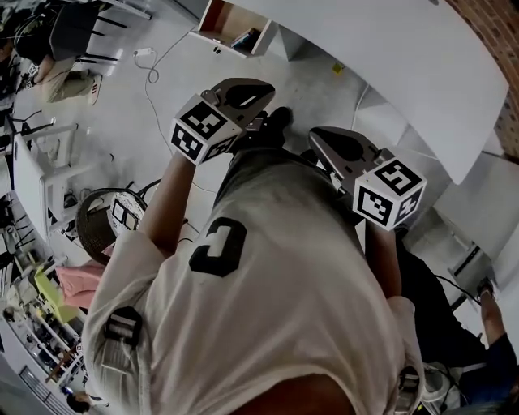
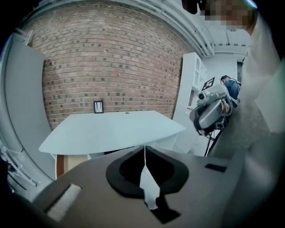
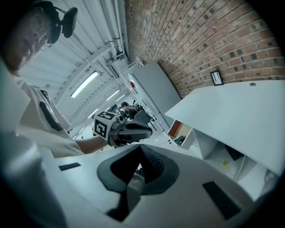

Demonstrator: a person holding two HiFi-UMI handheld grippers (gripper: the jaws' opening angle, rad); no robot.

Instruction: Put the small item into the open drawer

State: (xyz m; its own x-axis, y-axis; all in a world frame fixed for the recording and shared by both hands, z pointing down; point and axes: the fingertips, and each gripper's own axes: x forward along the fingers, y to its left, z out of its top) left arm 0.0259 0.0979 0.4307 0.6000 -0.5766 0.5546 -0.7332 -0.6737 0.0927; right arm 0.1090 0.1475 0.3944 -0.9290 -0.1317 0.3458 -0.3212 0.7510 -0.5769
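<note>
The left gripper (image 2: 144, 150) and right gripper (image 3: 140, 149) are both clenched on nothing, and the open wood-lined compartment (image 3: 180, 130) lies well ahead of the right one, under the white table (image 3: 231, 111).

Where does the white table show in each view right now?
Head view: table at upper right, seen from above.
Left gripper view: table in the middle, beyond the jaws.
Right gripper view: table at right.
Shared landmark: the brick wall behind it.

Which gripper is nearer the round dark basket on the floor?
Left. The left gripper is on the same side as the basket; the right gripper is across the person's body.
</note>
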